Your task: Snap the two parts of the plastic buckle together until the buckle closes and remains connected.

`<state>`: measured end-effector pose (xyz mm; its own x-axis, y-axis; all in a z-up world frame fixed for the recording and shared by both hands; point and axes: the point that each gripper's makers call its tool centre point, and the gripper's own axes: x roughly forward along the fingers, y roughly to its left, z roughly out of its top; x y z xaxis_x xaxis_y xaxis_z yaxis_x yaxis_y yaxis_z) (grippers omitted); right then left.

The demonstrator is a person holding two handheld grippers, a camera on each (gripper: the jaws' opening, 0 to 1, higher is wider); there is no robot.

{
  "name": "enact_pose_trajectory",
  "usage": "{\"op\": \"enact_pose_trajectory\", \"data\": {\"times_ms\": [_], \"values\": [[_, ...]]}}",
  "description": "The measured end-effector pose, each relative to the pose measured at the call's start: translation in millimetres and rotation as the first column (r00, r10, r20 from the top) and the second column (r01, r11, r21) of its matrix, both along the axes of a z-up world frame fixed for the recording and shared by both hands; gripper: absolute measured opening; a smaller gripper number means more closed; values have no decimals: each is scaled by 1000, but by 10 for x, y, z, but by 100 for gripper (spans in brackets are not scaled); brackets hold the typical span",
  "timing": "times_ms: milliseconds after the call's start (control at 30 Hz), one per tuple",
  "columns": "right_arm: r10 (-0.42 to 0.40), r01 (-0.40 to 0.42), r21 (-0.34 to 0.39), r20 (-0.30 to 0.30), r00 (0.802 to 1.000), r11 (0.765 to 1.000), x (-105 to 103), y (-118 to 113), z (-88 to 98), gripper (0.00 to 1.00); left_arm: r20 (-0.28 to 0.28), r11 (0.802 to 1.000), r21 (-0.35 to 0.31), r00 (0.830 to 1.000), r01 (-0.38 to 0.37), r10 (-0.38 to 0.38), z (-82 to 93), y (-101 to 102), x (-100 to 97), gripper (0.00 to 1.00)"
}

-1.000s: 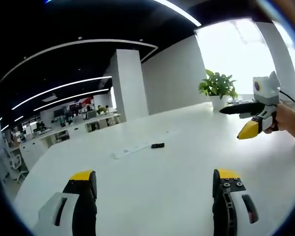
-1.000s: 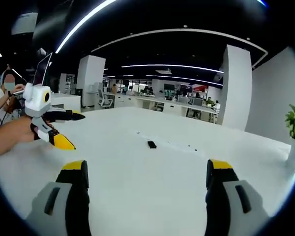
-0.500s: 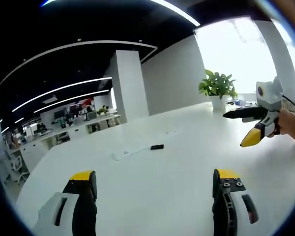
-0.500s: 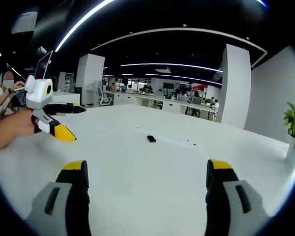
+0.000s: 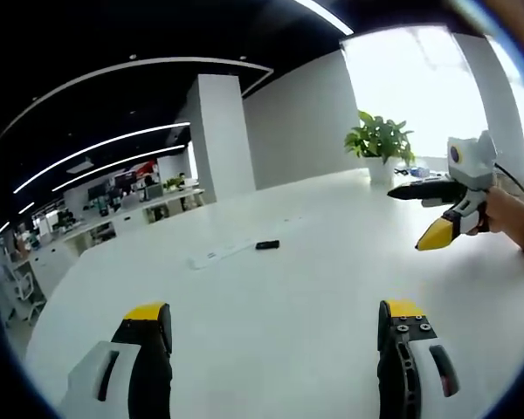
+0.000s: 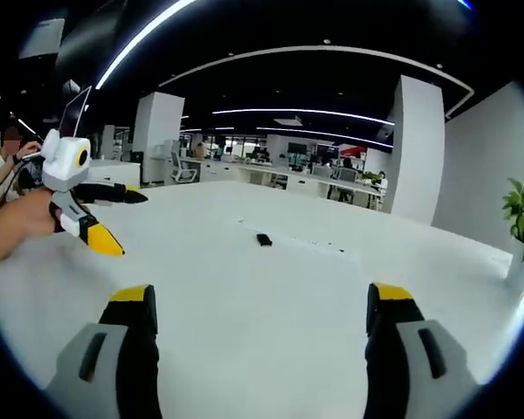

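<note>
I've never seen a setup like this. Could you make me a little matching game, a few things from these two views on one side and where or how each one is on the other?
Things:
1. black buckle piece
2. potted plant
3. left gripper
4. right gripper

Place or state:
A. stands at the far edge of the white table, near the bright window
B. open, empty, seen from the right gripper view
C. lies far out on the table beside a white strap
D. open, empty, seen from the left gripper view

Pairs: 1-C, 2-A, 3-D, 4-B

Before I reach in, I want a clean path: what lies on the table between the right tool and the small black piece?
Nothing: in the right gripper view, bare white table runs from the right tool to the black piece.
</note>
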<state>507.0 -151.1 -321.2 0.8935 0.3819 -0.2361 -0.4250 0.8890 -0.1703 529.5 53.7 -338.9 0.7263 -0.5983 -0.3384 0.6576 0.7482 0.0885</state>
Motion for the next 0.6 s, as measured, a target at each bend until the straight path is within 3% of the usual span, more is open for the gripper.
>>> {"op": "enact_pose_trajectory", "data": {"times_ms": [267, 600], "values": [[-18, 18, 19, 13, 1000, 1000, -2, -94, 65, 100, -5, 1000, 12, 1000, 7, -6, -83, -12, -140, 100], [-24, 24, 30, 8, 1000, 999, -4, -164, 66, 100, -3, 1000, 3, 1000, -5, 5, -58, 46, -138, 100]]}}
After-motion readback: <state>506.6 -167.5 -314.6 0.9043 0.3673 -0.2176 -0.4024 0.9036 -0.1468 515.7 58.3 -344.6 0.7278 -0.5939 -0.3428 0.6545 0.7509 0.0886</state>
